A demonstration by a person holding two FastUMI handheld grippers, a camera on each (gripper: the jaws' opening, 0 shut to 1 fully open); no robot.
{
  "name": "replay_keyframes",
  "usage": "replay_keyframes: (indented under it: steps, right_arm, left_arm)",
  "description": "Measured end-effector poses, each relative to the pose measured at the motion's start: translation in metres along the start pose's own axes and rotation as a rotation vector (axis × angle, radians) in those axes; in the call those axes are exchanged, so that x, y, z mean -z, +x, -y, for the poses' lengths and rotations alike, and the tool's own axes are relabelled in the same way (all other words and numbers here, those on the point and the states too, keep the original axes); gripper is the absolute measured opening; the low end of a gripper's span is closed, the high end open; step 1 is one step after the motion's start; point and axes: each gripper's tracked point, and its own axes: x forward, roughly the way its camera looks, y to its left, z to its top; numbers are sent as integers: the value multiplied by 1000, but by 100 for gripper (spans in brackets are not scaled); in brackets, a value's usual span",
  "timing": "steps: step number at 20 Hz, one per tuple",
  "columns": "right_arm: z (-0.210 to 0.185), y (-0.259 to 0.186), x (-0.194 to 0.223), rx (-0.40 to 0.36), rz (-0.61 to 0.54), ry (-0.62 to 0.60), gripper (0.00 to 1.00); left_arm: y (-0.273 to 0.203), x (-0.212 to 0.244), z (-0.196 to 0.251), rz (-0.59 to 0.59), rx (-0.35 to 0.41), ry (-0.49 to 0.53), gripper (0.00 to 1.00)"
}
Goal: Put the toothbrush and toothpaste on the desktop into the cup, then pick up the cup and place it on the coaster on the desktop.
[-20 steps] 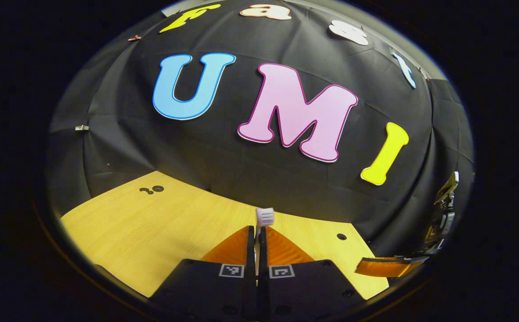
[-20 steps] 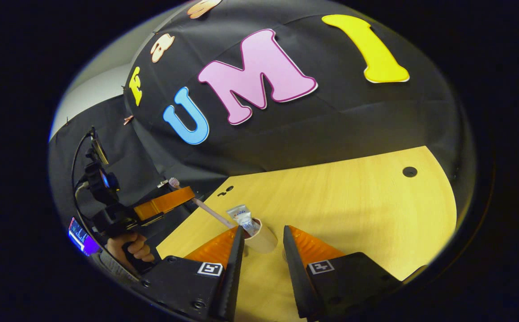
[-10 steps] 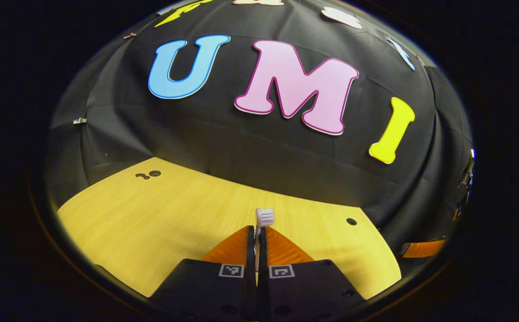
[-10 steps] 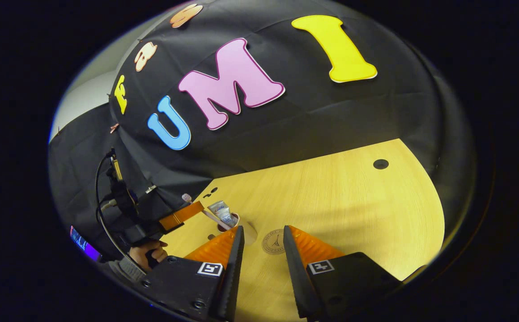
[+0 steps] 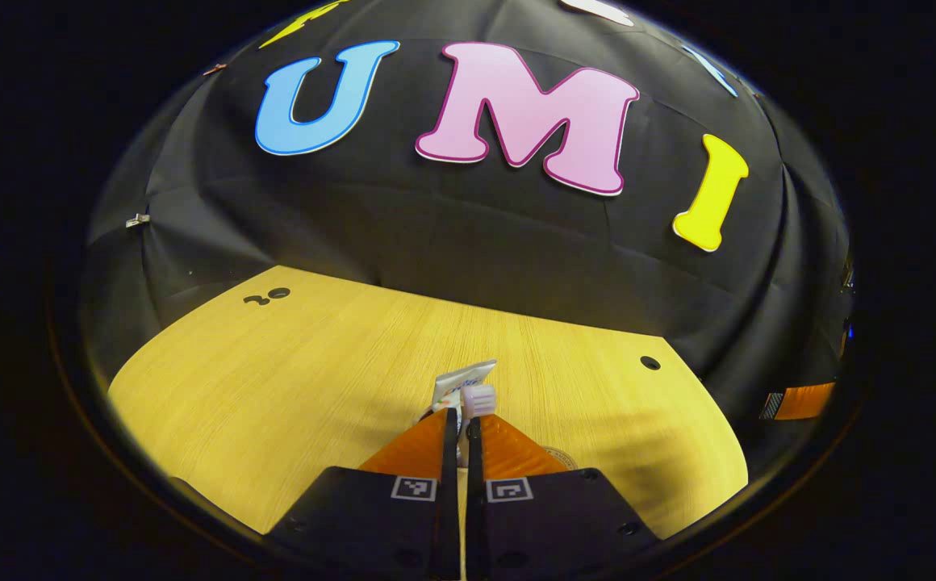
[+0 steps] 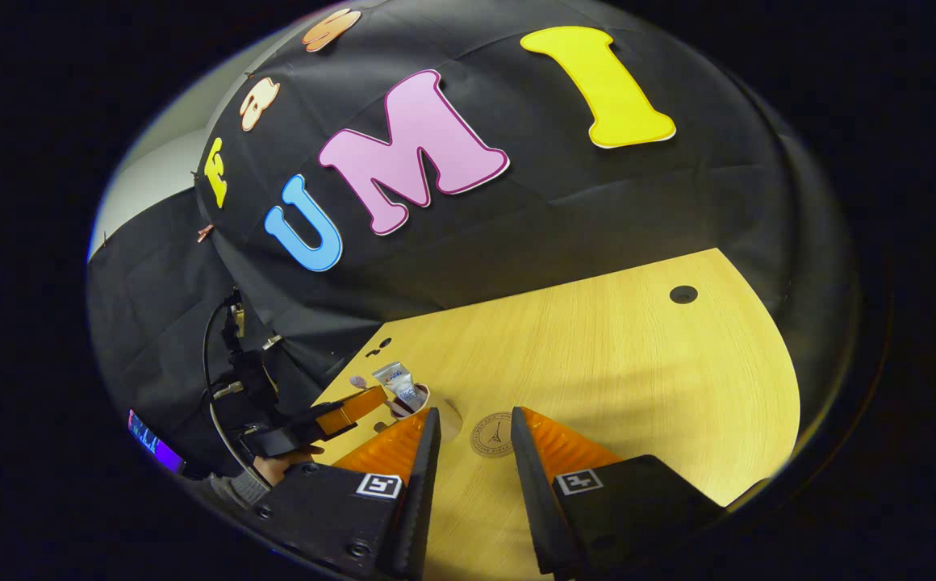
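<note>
In the left gripper view my left gripper [image 5: 461, 420] is shut on the toothbrush, whose white head [image 5: 480, 397] sticks up past the fingertips. Just behind it rises the toothpaste tube [image 5: 464, 375]. The right gripper view shows the beige cup [image 6: 445, 418] on the wooden desk with the toothpaste [image 6: 403, 389] standing in it. The toothbrush [image 6: 357, 381] slants down to the cup's mouth, held by the left gripper [image 6: 347, 407]. My right gripper [image 6: 472, 420] is open, the cup just beyond its left finger. The round coaster [image 6: 494, 434] lies between the fingertips, right of the cup.
The wooden desk [image 6: 637, 363] stretches to the right and back, with a cable hole [image 6: 683, 294] near its far edge. A hand [image 6: 274, 468] holds the left gripper's handle. The right gripper's orange finger [image 5: 799, 401] shows at the right of the left gripper view.
The left gripper has come down with the toothbrush toward the cup, and the toothpaste tube now shows behind the brush head. The right gripper drew back from the cup, uncovering the coaster.
</note>
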Motion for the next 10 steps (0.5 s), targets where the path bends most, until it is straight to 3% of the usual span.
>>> replay_keyframes:
  steps: [1, 2, 3, 4, 7, 8, 9, 10]
  right_arm:
    - [0, 0, 1, 2, -2, 0, 54]
    - [1, -1, 1, 3, -3, 0, 54]
    - [1, -2, 2, 5, -4, -1, 54]
    - [2, -2, 2, 7, -7, -1, 54]
    - [0, -2, 2, 9, -6, 5, 54]
    - [-1, -4, 1, 7, -5, 11, 54]
    - [-3, -4, 1, 4, -4, 16, 54]
    - [-4, -4, 0, 1, -1, 18, 54]
  left_arm:
    - [1, 3, -1, -5, 5, -5, 8]
    - [1, 3, 0, -10, 11, -14, 20]
    - [2, 6, 0, -17, 20, -21, 14]
    - [1, 8, 0, -27, 26, -24, 24]
    - [-1, 15, 5, -53, 53, -17, 36]
    - [-3, 15, 8, -57, 66, -11, 51]
    - [-5, 16, 9, -63, 79, -4, 43]
    - [-8, 18, 11, -74, 91, 2, 51]
